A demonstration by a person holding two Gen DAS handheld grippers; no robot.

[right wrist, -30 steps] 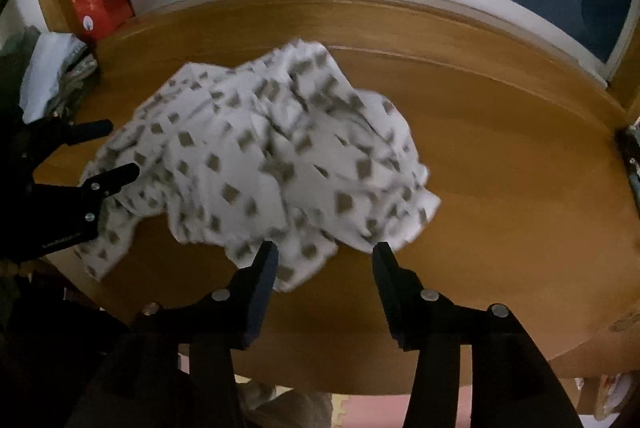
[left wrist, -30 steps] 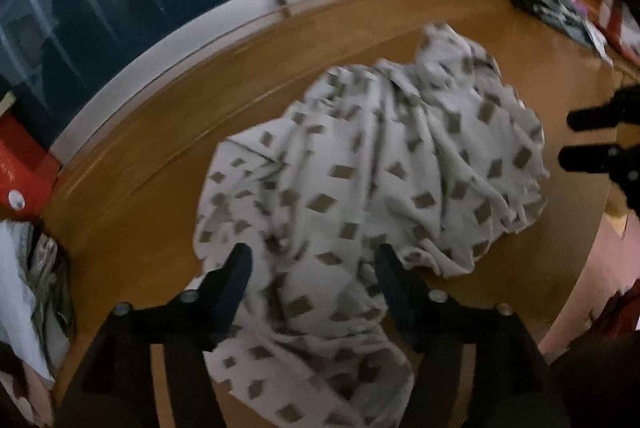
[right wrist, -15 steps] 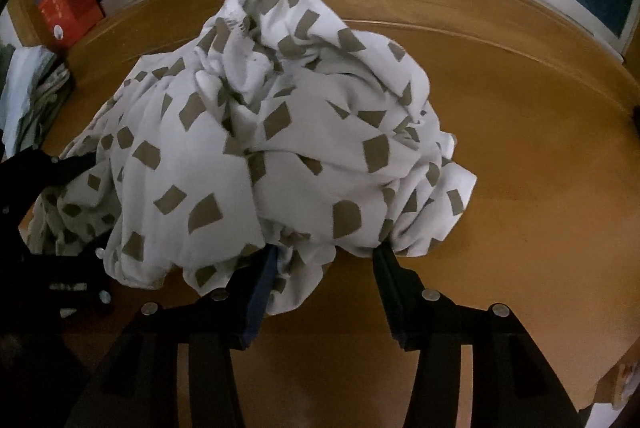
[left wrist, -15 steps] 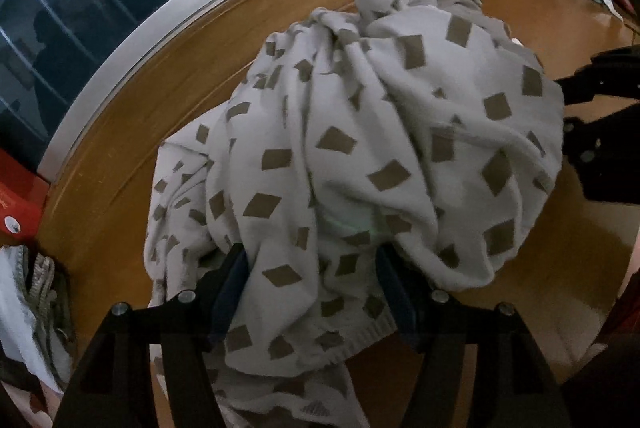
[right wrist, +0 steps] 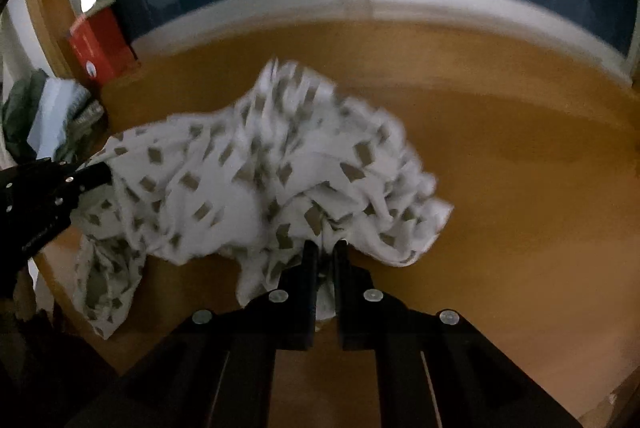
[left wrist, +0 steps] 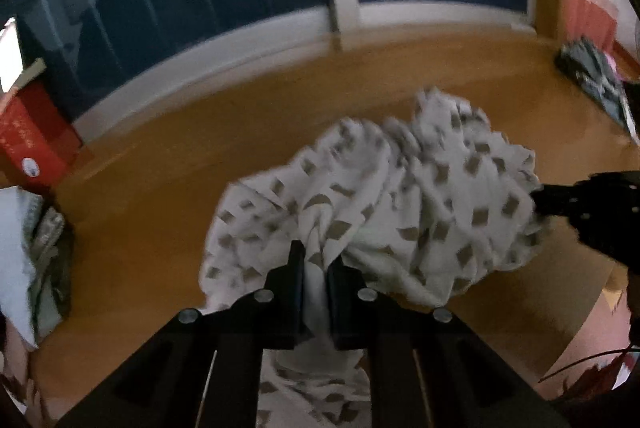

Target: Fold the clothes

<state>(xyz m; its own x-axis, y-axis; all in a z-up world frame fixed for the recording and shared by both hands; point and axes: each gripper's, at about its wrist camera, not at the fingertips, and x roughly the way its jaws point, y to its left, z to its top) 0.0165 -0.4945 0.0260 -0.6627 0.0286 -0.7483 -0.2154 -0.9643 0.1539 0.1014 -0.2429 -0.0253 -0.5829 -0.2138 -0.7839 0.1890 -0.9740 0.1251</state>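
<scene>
Both tools pinch the crumpled white patterned shirt (left wrist: 400, 203) at frame centre: left tool (left wrist: 315, 262) and right tool (right wrist: 325, 251), jaws nearly closed on cloth, above the wooden table (right wrist: 520, 167).

Half a second ago both sets of jaws stood wide apart around the crumpled patterned garment (left wrist: 420, 203). Now the left hand-held gripper (left wrist: 314, 268) has closed on a fold at its near edge, and the right hand-held gripper (right wrist: 325, 256) has pinched another fold. The cloth, bunched high then, now looks lower and more spread across the counter (right wrist: 520, 155).
</scene>
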